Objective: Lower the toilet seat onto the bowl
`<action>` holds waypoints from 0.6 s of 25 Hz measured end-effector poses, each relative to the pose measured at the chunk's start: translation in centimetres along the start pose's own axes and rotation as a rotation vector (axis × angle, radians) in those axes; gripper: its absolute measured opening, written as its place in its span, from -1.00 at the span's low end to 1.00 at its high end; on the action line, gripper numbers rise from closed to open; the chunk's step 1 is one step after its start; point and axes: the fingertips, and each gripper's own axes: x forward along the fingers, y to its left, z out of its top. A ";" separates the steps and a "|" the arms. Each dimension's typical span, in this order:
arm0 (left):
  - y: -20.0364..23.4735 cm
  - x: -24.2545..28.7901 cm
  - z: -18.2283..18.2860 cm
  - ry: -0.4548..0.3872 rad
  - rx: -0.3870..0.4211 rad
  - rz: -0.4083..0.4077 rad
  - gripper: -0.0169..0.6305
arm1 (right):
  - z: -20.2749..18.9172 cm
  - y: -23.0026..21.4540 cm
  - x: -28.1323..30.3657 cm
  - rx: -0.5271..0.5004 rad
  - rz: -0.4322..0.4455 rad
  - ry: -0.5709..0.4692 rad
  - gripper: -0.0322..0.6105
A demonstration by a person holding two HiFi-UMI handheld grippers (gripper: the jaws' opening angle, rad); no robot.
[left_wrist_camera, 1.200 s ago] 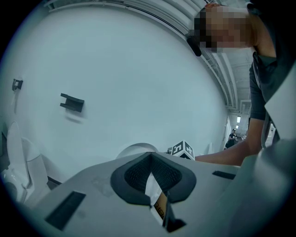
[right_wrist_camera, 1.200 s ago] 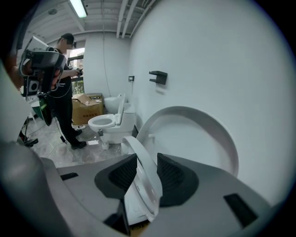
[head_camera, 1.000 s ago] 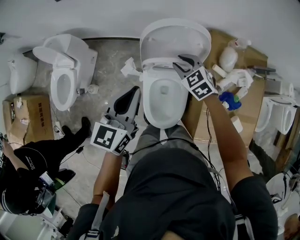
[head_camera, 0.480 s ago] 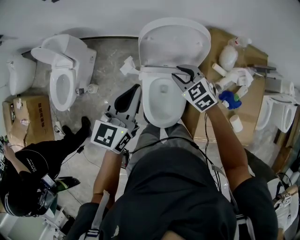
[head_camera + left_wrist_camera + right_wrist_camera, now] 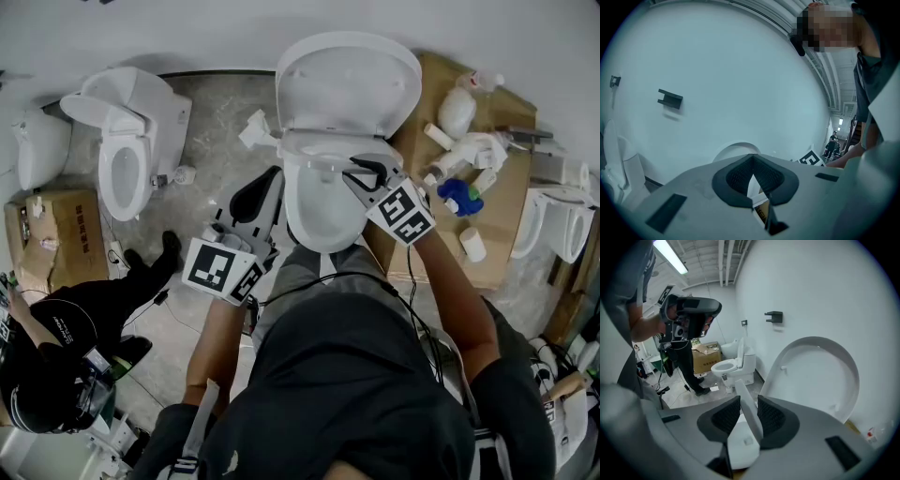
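My right tool (image 5: 359, 171), its jaws just closing, clamps the rim of the toilet seat (image 5: 744, 401), which tilts between the upright lid (image 5: 349, 82) and the bowl (image 5: 323, 216) at upper centre, while my left tool (image 5: 752, 158) hangs clenched and empty left of the bowl.

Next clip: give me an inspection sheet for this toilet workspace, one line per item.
Surface: grey speckled floor.
Job's things: white toilet seat partway down over the white bowl; white lid raised.
Clutter: flat brown cardboard carrying white bottles and a blue object.
Grippers: right gripper jaws have just been closing, now on the seat's edge; left gripper shut, empty, beside the bowl.
Cables: black cable along the person's right arm.
Surroundings: second white toilet, brown cardboard box, person in black.
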 end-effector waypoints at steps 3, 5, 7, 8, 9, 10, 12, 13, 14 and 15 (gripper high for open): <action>-0.1 -0.1 -0.1 0.000 -0.001 0.000 -0.94 | -1.1 1.5 0.0 -0.007 0.022 0.007 -0.54; -0.2 -0.1 -0.2 0.001 -0.001 0.000 -0.93 | -1.7 2.5 -0.1 -0.007 0.034 0.018 -0.54; -0.3 -0.2 -0.4 0.002 -0.002 0.001 -0.94 | -2.3 3.5 -0.1 -0.005 0.044 0.030 -0.54; -0.3 -0.3 -0.5 0.004 -0.003 0.002 -0.93 | -2.7 4.0 -0.2 -0.003 0.050 0.037 -0.54; -0.4 -0.3 -0.6 0.005 -0.004 0.002 -0.94 | -3.0 4.5 -0.2 -0.002 0.057 0.043 -0.54; -0.4 -0.3 -0.6 0.005 -0.004 0.002 -0.94 | -3.3 5.0 -0.2 0.000 0.065 0.050 -0.54; -0.5 -0.5 -0.8 0.006 -0.004 0.004 -0.94 | -4.0 6.1 -0.1 0.000 0.084 0.063 -0.54; -0.6 -0.6 -0.8 0.006 -0.005 0.005 -0.94 | -4.4 6.8 -0.1 -0.001 0.093 0.069 -0.54; -0.6 -0.8 -0.9 0.006 -0.005 0.006 -0.93 | -4.7 7.3 0.0 -0.003 0.099 0.076 -0.54; -0.7 -0.9 -1.0 0.007 -0.005 0.007 -0.93 | -5.1 7.9 0.0 -0.004 0.102 0.083 -0.54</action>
